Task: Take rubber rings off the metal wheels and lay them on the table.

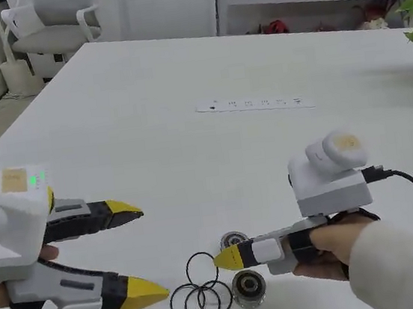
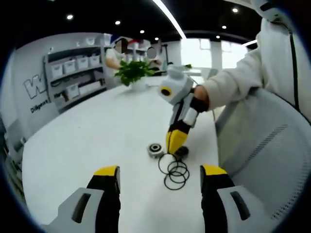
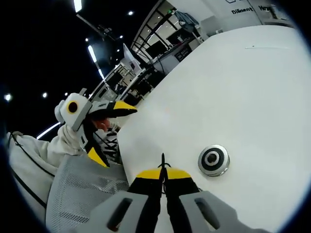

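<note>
Head view: high, from the person's side of the white table (image 1: 186, 112), facing forward and down; shelving lies beyond the far edge.

Left gripper view: low over the tabletop, facing across to the right gripper (image 2: 172, 145), near.

Right gripper view: rolled, close to the surface, facing the left gripper (image 3: 119, 136).

Shared: every view takes in the tabletop and a metal wheel (image 2: 155, 149). The head and left gripper views share the rubber ring (image 1: 203, 268) at the right gripper's tip.

White table (image 1: 187, 119), contents as I see them from the rig:
- 2 metal wheels: far wheel (image 1: 234, 240) just beyond my right gripper (image 1: 218, 259) fingertips, near wheel (image 1: 248, 286) just below them.
- 3 overlapping black rubber rings (image 1: 202, 301), between my left gripper (image 1: 152, 248) lower finger and the near wheel.
- 4th ring (image 1: 203, 267) touching those, its edge nipped in my right fingertips.
- Socket strip (image 1: 257, 104), well beyond all fingers.
</note>
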Tool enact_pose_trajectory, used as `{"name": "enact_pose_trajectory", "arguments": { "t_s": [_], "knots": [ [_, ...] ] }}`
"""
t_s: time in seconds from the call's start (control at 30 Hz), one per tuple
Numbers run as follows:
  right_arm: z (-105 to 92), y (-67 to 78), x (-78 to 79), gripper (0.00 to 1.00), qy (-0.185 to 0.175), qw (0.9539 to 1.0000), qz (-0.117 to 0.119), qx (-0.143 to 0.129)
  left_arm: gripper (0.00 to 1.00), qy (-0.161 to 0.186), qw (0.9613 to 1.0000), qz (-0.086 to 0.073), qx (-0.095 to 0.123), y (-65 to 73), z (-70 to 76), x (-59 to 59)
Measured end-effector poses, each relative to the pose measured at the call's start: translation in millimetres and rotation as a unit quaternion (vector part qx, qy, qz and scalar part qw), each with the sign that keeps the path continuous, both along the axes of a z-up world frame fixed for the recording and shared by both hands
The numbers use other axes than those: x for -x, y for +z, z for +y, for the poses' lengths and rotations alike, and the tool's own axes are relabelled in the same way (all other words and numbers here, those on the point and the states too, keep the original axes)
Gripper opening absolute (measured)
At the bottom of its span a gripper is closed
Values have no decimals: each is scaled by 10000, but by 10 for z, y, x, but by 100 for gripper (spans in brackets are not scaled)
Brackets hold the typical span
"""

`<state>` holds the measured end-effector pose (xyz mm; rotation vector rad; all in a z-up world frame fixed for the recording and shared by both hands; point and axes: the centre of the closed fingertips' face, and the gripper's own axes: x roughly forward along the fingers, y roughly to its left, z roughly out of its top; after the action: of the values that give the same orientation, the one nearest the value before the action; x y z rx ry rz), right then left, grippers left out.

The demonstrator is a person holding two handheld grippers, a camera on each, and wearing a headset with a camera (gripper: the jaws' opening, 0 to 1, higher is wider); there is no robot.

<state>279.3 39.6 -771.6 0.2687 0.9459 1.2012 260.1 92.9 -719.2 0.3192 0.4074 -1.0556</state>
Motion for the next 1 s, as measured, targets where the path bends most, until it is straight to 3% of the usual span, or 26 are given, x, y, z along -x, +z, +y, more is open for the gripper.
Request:
{"name": "enact_pose_trajectory", "arguments": {
  "t_s": [0.1, 0.37, 0.47, 0.6, 0.77, 1.0],
  "knots": [
    [8, -21, 26, 0, 45, 10000, 15, 28, 71, 193, 9997, 42, 161, 7, 89, 48],
    [43, -128, 128, 0, 234, 9995, 79, 201, 72, 446, 9986, 222, 161, -98, 271, 241],
    [25, -187, 136, 0, 355, 9985, -171, 392, 73, 498, 9979, 352, 212, -148, 320, 330],
    [11, -229, 118, 0, 438, 9960, -517, 574, 73, 637, 9970, 377, 221, -176, 389, 345],
    [13, -198, 65, 7, 417, 9945, -760, 581, 73, 836, 9952, 360, 366, -155, 419, 352],
    [-14, -143, -9, 7, 339, 9935, -921, 574, 73, 942, 9940, 355, 430, -154, 424, 389]
  ]
}}
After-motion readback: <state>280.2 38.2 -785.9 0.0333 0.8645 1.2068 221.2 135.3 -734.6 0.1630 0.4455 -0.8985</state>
